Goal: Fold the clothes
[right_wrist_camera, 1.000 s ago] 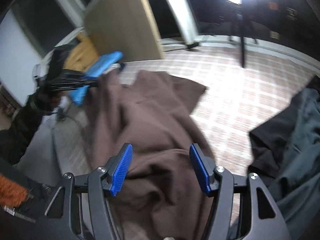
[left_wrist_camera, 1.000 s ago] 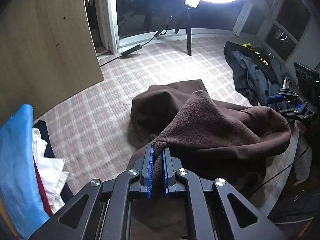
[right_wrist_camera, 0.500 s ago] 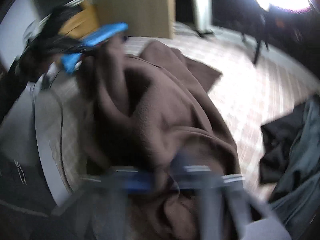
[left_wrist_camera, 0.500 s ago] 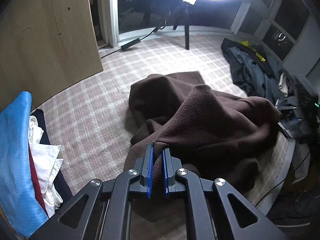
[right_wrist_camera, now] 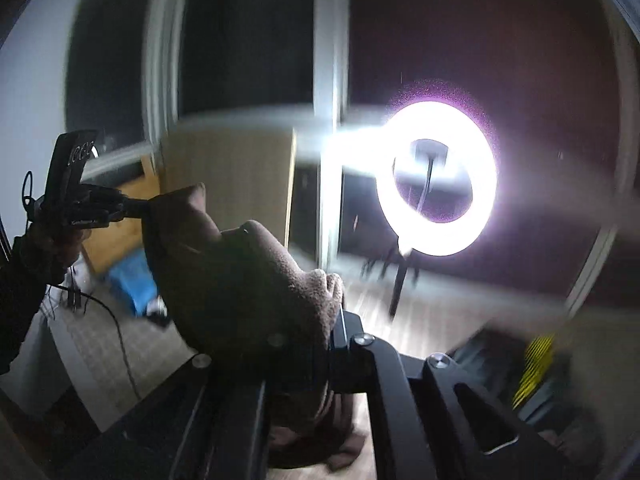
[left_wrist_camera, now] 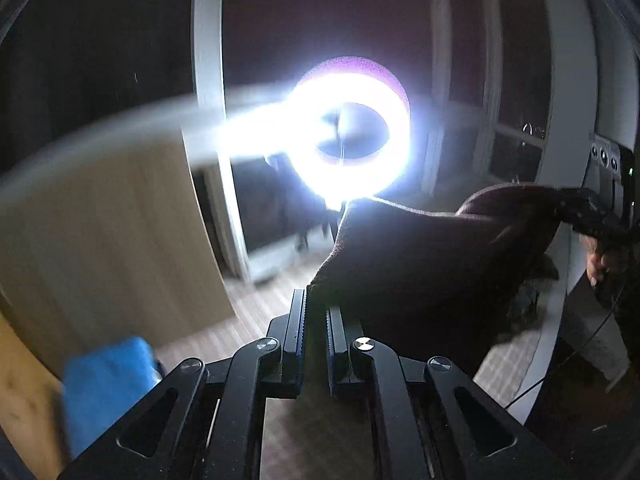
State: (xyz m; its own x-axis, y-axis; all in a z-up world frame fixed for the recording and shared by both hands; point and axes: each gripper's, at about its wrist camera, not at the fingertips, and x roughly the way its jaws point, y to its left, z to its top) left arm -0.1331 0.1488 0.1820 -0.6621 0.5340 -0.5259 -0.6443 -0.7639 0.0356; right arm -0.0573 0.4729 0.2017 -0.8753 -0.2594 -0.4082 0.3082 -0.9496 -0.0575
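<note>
Left wrist view: the left gripper point(left_wrist_camera: 316, 316) pinches a corner of a brown fleece garment point(left_wrist_camera: 424, 264), held up off the floor and stretched across to the right gripper point(left_wrist_camera: 588, 216). A lit ring light point(left_wrist_camera: 348, 128) glares behind. Right wrist view: the right gripper point(right_wrist_camera: 320, 320) is clamped on the bunched fleece point(right_wrist_camera: 256, 280).

Ring light point(left_wrist_camera: 349, 128) glows straight ahead, above the fingertips, on a dark stand point(right_wrist_camera: 402, 280); glare streaks off to its left. Pale wooden board point(left_wrist_camera: 104, 236) leans at left ahead. Blue cloth point(left_wrist_camera: 105, 380) sits low left, blurred. White window frame point(left_wrist_camera: 208, 92) runs upright behind. Checked floor mat point(left_wrist_camera: 506, 364) lies below right. Black-and-yellow item point(right_wrist_camera: 534, 364) low right, blurred.
</note>
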